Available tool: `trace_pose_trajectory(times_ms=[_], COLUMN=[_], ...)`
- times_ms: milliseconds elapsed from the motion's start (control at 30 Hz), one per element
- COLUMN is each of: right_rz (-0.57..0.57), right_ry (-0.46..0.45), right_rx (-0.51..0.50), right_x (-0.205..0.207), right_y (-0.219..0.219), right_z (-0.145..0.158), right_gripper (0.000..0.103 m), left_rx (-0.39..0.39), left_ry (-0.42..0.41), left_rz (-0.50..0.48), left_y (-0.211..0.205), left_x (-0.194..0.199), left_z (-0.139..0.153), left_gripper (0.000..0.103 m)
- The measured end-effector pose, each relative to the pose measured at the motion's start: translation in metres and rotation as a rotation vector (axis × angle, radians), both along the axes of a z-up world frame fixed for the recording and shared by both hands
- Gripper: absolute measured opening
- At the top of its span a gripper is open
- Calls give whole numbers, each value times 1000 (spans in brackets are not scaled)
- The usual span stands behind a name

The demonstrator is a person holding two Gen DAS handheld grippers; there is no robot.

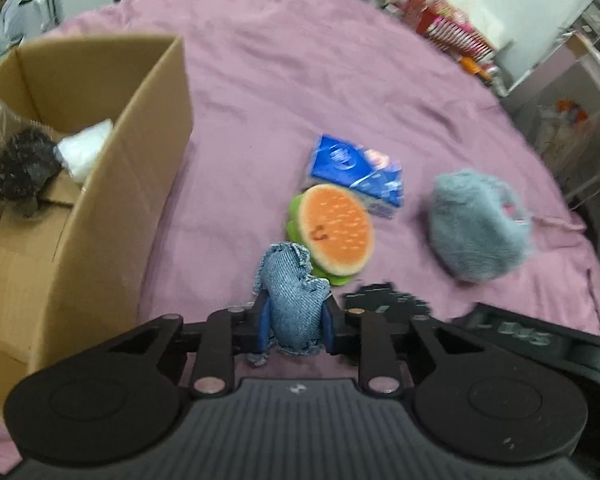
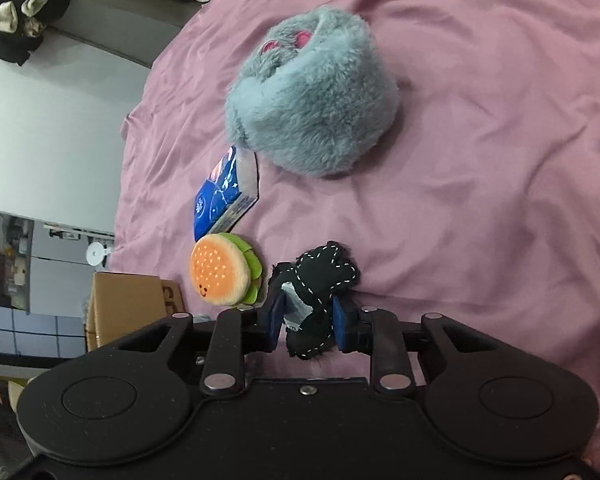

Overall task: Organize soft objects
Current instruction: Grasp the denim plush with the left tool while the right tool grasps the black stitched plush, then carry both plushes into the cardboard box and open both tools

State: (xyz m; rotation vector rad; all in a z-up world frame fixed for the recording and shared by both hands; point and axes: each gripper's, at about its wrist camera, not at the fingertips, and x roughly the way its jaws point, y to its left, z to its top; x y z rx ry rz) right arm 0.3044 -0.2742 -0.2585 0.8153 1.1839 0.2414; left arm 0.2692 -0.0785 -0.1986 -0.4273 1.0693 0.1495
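Note:
My left gripper is shut on a blue denim soft piece, held just in front of a plush burger. My right gripper is shut on a black cloth piece with white stitching; that piece also shows at the lower right of the left wrist view. A blue tissue pack lies behind the burger. A grey-blue fluffy plush rests to the right. In the right wrist view the burger, tissue pack and fluffy plush lie on the pink sheet.
An open cardboard box stands at the left on the pink sheet, holding a dark bristly item and a white item. Cluttered shelves and containers line the far right edge.

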Motion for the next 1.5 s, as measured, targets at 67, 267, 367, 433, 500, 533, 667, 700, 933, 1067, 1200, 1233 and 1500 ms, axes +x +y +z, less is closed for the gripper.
trace_pose_trajectory(times_ms=[67,267,367,433,500,533,667,700,933,1067,1200,1233,1500], right_rz=[4,13,-5,-10,-10,-14,0,8,42,80,103,109,144], right_ry=[-37,-141,-170,-203,-229,-238,-282,-290,-366,-397,-413,-416,-439], right_rx=[-13,-16,-18,-32,-57,-63,-108,-116,-171,-198,-208,-210,-227], right_x=[-5,-26,-36,-45,-50,-52,-61,-62,-74,-79,-82,-83,-83], right_y=[-2,-4,-7,-10,-10,-10,-6,-3,22,46,73,79,130], right_z=[8,34,48,60,71,75,98,104,146,158,165,167,177], right_gripper=[17,15,14,14,14,14,14,14,14,14,14,14,14], left_rx=[-10,-51,-60,-73,-82,-84,-95,-102,-158,-170,-181,-185,-200], left_ry=[-28,-97,-128,-145,-165,-177,-214,-220,-251,-269,-268,-267,-246], left_rz=[-15,-12,-16,-14,-14,-17,-24,-25,-5,13,46,54,100], left_y=[-4,-2,-2,1,4,6,15,18,43,65,92,99,150], left_x=[-7,-32,-45,-52,-57,-59,-67,-69,-77,-83,-90,-91,-98], left_z=[11,39,53,60,68,72,87,90,102,107,105,104,89], left_gripper=[24,24,24,24,24,24,24,24,24,24,24,24,24])
